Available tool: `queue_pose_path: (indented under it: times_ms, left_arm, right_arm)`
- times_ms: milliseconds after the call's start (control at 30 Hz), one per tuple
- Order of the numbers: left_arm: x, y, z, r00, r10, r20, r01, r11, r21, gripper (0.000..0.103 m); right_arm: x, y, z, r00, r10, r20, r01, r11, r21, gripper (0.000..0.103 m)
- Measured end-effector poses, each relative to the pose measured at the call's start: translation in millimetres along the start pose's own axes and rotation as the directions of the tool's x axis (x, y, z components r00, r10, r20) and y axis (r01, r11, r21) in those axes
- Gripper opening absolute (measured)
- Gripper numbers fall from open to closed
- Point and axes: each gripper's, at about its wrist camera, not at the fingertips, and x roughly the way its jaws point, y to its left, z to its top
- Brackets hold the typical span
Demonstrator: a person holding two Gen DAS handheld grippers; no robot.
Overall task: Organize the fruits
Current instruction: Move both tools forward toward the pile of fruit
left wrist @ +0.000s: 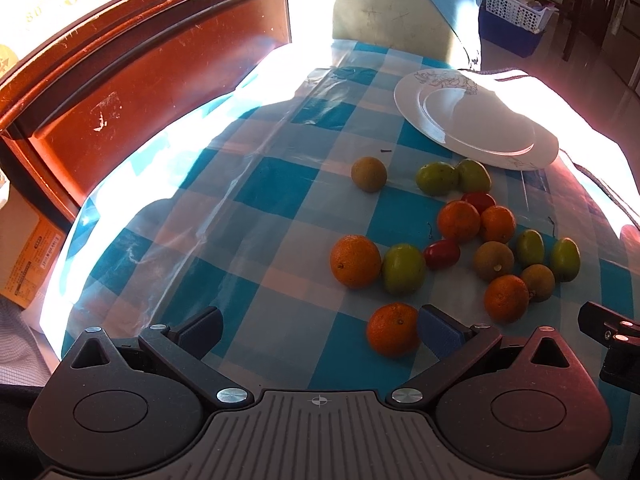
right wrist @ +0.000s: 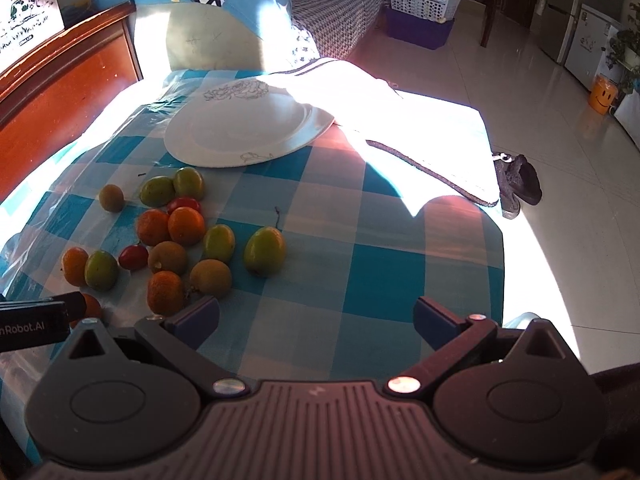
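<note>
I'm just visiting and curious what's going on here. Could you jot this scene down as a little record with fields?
surface: table with blue checked cloth
plate: white plate, nothing on it, at the far side of the fruit
fruit: oranges, green, brown and small red ones, loose on the cloth
nearest fruit: orange beside the left gripper's right finger
left gripper: open, holding nothing
right gripper: open, holding nothing

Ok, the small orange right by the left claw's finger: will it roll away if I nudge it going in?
Probably yes. The orange is round and sits loose on a glossy checked tablecloth, so a sideways nudge likely sends it rolling. It looks firm, so a light pinch should hold. The left claw is open, with one finger right beside it.
</note>
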Motion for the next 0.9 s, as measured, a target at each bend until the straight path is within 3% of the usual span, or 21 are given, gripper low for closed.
queue_pose_path:
  times_ms: [200, 900]
  left_arm:
    - [-0.6, 1.2, 0.4, 1.0, 0.011, -0.019, -0.011, 1.0, -0.002, 0.103]
    - [-3.9, -5.1, -0.7, 0.999, 0.025, -0.033, -0.024, 0.999, 0.027, 0.103]
  right_arm:
    - [-2.6, 5.9, -2.3, 1.0, -0.006, 0.022, 0.006, 1.0, -0.019, 0.102]
    - [1.7, 7.2, -1.7, 1.0, 0.024, -0.018, -0.024, 1.0, 0.017, 0.102]
